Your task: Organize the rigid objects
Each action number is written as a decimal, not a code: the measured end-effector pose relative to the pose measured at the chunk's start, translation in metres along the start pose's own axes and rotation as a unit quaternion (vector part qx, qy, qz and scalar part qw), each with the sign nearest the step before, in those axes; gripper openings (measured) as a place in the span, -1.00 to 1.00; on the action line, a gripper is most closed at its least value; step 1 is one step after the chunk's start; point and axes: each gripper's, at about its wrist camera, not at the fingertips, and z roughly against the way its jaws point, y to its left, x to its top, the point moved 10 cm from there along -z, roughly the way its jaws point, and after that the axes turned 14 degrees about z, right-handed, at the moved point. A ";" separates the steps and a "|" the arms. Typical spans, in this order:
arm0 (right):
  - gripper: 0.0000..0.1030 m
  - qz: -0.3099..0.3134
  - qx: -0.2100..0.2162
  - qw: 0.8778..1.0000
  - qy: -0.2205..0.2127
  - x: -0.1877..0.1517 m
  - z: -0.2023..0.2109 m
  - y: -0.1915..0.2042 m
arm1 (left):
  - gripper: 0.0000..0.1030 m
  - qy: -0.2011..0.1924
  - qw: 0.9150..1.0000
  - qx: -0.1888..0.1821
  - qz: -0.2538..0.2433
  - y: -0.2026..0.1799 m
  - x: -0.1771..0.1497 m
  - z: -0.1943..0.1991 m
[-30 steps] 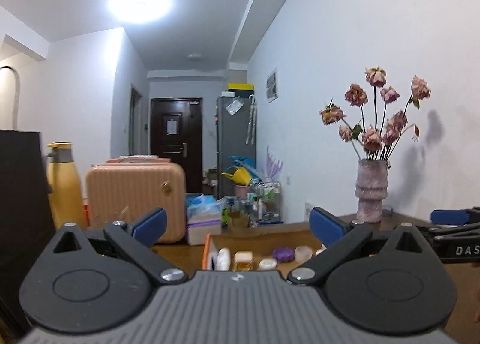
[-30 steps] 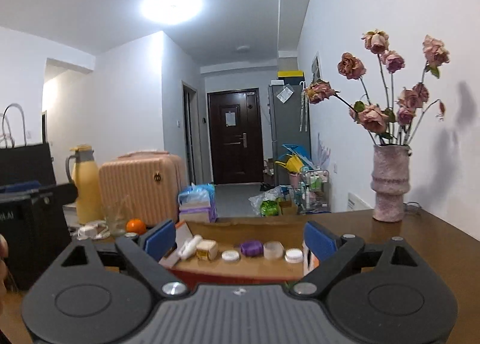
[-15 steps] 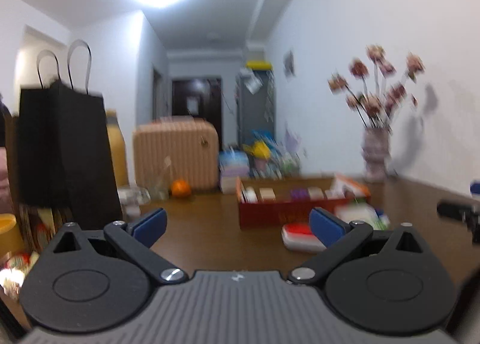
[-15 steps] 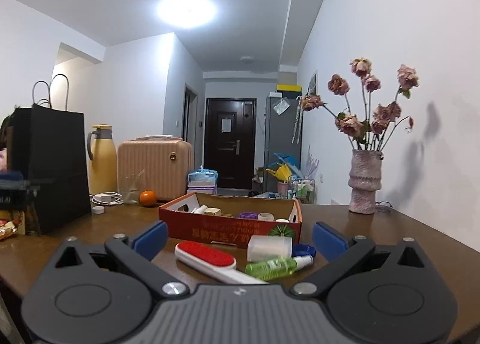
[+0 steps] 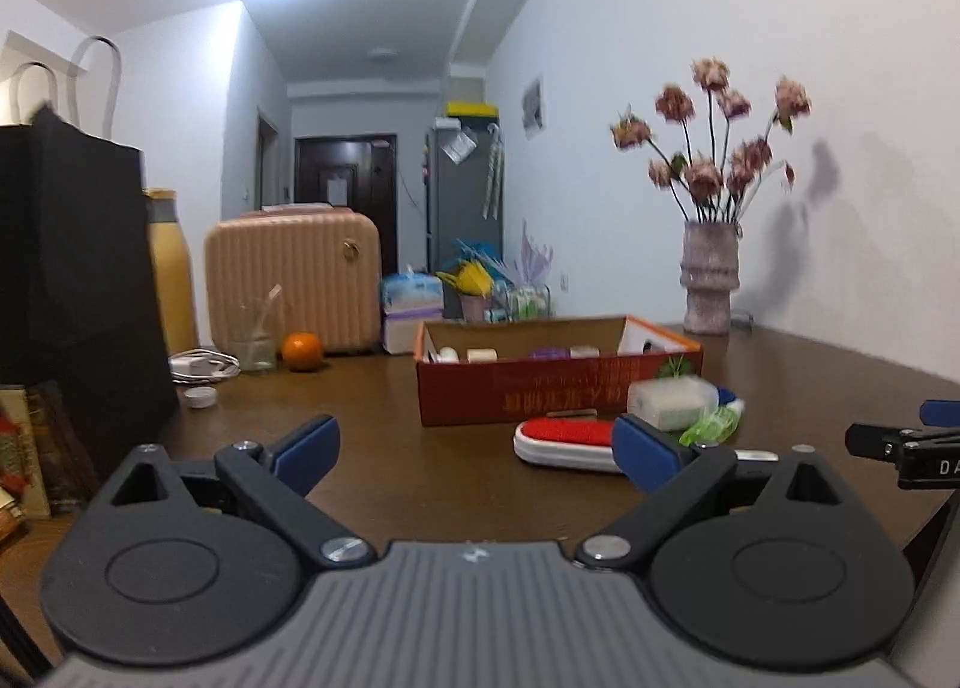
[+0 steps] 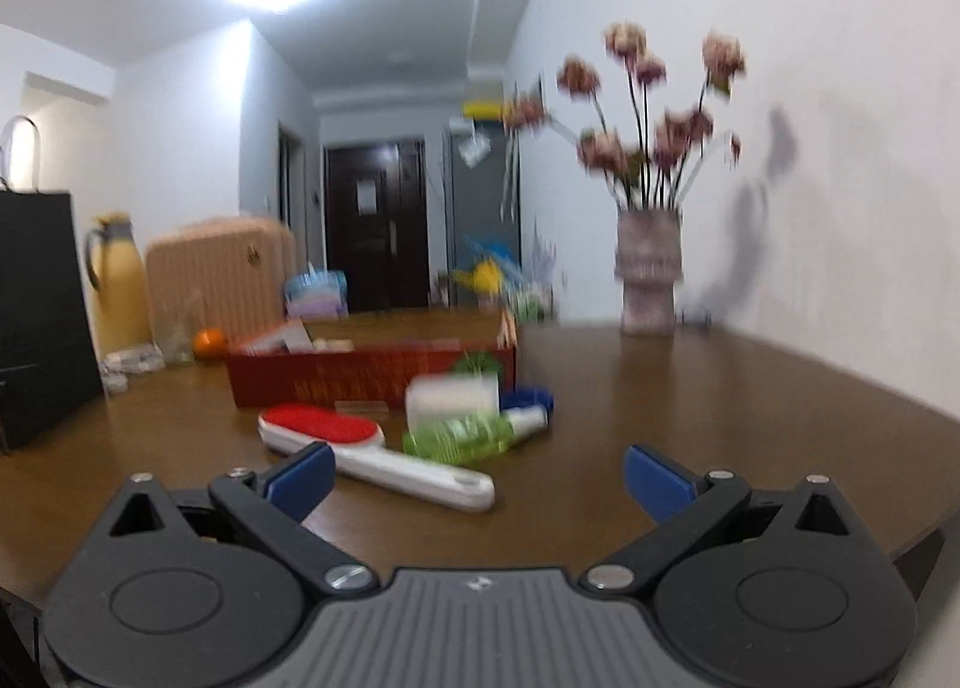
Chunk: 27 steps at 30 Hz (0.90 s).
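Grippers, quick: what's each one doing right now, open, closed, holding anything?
Left gripper: open, holding nothing, above the table.
Right gripper: open, holding nothing, aimed toward the red and white brush.

The wooden table looks smooth and faintly glossy, the red box matt cardboard, the vase rough.
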 end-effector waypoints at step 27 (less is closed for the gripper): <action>-0.61 -0.020 0.084 0.984 0.155 -0.019 -0.138 -0.009 | -0.47 0.193 0.979 -0.058 -0.006 -0.024 -0.033 -0.236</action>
